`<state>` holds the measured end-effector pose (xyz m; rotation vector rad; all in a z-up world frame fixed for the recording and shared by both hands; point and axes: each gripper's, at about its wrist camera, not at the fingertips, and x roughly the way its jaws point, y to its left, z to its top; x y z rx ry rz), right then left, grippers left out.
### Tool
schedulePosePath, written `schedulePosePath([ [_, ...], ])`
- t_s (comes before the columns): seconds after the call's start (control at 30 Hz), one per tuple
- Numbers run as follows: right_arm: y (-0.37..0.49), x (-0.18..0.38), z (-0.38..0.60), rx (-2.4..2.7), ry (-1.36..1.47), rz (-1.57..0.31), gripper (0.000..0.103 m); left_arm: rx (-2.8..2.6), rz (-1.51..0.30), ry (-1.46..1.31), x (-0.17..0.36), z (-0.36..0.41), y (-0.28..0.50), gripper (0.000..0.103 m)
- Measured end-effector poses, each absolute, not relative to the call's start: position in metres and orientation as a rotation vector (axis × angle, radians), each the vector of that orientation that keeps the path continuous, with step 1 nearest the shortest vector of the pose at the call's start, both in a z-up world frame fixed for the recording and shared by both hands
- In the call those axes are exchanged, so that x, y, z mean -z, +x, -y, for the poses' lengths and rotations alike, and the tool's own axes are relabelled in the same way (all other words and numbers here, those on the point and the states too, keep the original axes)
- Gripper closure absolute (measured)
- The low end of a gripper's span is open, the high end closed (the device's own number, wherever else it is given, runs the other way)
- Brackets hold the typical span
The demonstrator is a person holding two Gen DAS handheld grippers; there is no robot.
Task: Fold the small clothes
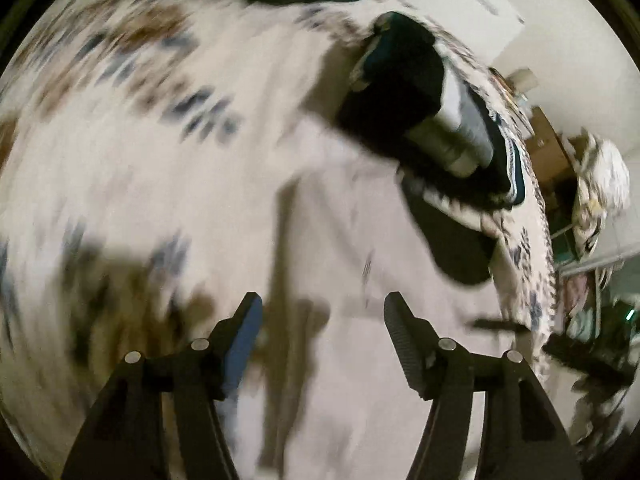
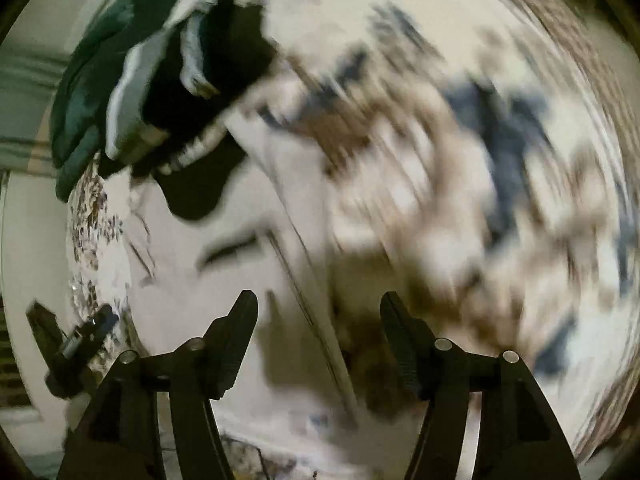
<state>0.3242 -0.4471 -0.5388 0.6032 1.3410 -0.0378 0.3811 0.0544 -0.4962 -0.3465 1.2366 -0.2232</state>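
A pale pinkish-white garment (image 1: 340,240) lies flat on a floral bedspread (image 1: 120,80); it also shows in the right wrist view (image 2: 224,280). A pile of dark and grey clothes (image 1: 420,120) sits beyond it, seen too in the right wrist view (image 2: 172,80). My left gripper (image 1: 322,308) is open and empty, just above the pale garment. My right gripper (image 2: 318,306) is open and empty above the garment's edge. The left gripper shows at the right wrist view's lower left (image 2: 68,344). Both views are motion-blurred.
A dark green garment (image 2: 84,92) lies behind the pile. The bed's edge (image 1: 540,240) drops off to the right, with a cardboard box (image 1: 548,148) and cluttered room beyond. The floral bedspread (image 2: 480,160) stretches to the right.
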Motion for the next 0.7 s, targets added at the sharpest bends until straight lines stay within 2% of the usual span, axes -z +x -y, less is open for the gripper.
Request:
schedulePosePath([
  [0.17, 0.436, 0.542, 0.416, -0.05, 0.422, -1.335, 0.034, 0.288, -1.245, -0.125, 0.518, -0.01, 0.46, 0.042],
  [0.33, 0.509, 0.578, 0.39, -0.079, 0.233, -1.445, 0.034, 0.354, -1.306, 0.082, 0.554, 0.03, 0.505, 0.045],
  [0.37, 0.515, 0.586, 0.388, -0.075, 0.205, -1.471, 0.034, 0.369, -1.304, 0.112, 0.557, 0.036, 0.507, 0.052],
  [0.4, 0.52, 0.593, 0.388, -0.07, 0.188, -1.491, 0.034, 0.401, -1.288, 0.131, 0.558, 0.04, 0.505, 0.084],
  [0.43, 0.524, 0.598, 0.387, -0.073, 0.18, -1.511, 0.036, 0.412, -1.282, 0.146, 0.557, 0.044, 0.503, 0.1],
  [0.47, 0.526, 0.6, 0.387, -0.075, 0.172, -1.521, 0.055, 0.423, -1.274, 0.154, 0.554, 0.046, 0.499, 0.101],
  [0.5, 0.527, 0.6, 0.387, -0.073, 0.16, -1.517, 0.089, 0.437, -1.239, 0.153, 0.546, 0.046, 0.492, 0.101],
  [0.53, 0.528, 0.598, 0.388, -0.065, 0.154, -1.51, 0.097, 0.45, -1.214, 0.143, 0.538, 0.046, 0.486, 0.101],
  [0.7, 0.511, 0.556, 0.394, -0.06, 0.208, -1.377, 0.1, 0.456, -1.116, 0.054, 0.493, 0.024, 0.448, 0.101],
])
